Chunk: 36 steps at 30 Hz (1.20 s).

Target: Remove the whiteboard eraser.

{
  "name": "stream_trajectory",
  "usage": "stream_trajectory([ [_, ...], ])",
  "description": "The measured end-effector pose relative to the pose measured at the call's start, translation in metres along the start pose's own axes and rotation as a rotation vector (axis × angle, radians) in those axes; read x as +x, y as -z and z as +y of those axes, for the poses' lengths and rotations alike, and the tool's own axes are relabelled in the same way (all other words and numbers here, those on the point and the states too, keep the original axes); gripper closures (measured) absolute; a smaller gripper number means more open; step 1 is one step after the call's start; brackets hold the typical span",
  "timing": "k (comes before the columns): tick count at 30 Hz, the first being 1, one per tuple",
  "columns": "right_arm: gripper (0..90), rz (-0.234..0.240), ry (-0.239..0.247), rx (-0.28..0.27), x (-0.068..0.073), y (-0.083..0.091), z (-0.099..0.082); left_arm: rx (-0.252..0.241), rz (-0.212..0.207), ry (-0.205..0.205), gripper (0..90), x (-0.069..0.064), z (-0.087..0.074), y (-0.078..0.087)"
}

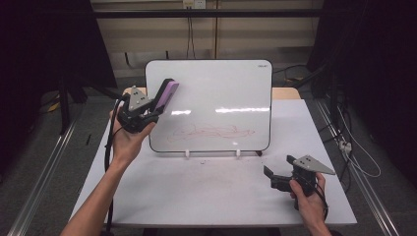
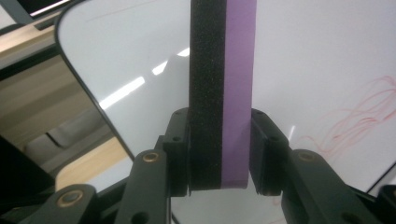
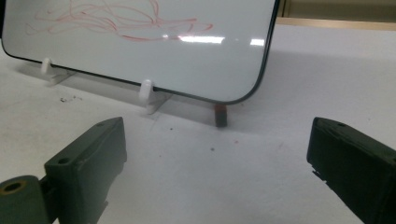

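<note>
A purple-and-black eraser [image 1: 166,95] was clamped in the left claw [image 1: 156,105], raised at the upper left corner of a whiteboard [image 1: 216,88] standing on a white desk [image 1: 196,191]. Red scribbles [image 1: 211,131] lay low on the whiteboard, right of the eraser. Wiping well would likely mean pressing the black felt side flat and sweeping across them. The right claw [image 1: 270,178] rested wide and empty off the whiteboard's lower right corner, clear of the path.

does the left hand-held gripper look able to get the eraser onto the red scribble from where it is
Probably yes. The left hand-held gripper is shut on the eraser in front of the whiteboard, and nothing stands between it and the red scribble lower down.
</note>
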State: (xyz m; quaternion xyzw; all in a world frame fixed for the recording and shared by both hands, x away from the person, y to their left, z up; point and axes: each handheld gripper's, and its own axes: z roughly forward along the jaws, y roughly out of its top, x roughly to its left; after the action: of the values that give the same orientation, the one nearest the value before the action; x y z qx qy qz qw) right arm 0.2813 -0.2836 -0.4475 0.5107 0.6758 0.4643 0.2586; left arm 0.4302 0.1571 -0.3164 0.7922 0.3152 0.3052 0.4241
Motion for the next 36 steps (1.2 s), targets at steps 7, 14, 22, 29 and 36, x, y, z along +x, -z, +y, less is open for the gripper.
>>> stream_trajectory([
  [7,4.8,0.012,-0.007,-0.026,0.003,-0.001,0.003,-0.017,-0.033,0.021,64.3,-0.005,-0.008,0.002],
  [14,4.9,0.044,-0.011,-0.049,0.009,-0.006,0.006,-0.038,-0.047,0.042,64.2,-0.012,-0.013,0.007],
  [22,3.2,0.066,0.017,-0.054,0.017,-0.006,0.011,-0.059,-0.081,0.070,64.1,-0.023,-0.021,0.012],
  [29,3.1,0.098,0.014,-0.054,0.023,-0.008,0.015,-0.067,-0.108,0.081,64.1,-0.036,-0.025,0.011],
  [36,3.0,0.133,0.014,-0.066,0.029,-0.010,0.020,-0.067,-0.132,0.090,64.1,-0.048,-0.035,0.010],
])
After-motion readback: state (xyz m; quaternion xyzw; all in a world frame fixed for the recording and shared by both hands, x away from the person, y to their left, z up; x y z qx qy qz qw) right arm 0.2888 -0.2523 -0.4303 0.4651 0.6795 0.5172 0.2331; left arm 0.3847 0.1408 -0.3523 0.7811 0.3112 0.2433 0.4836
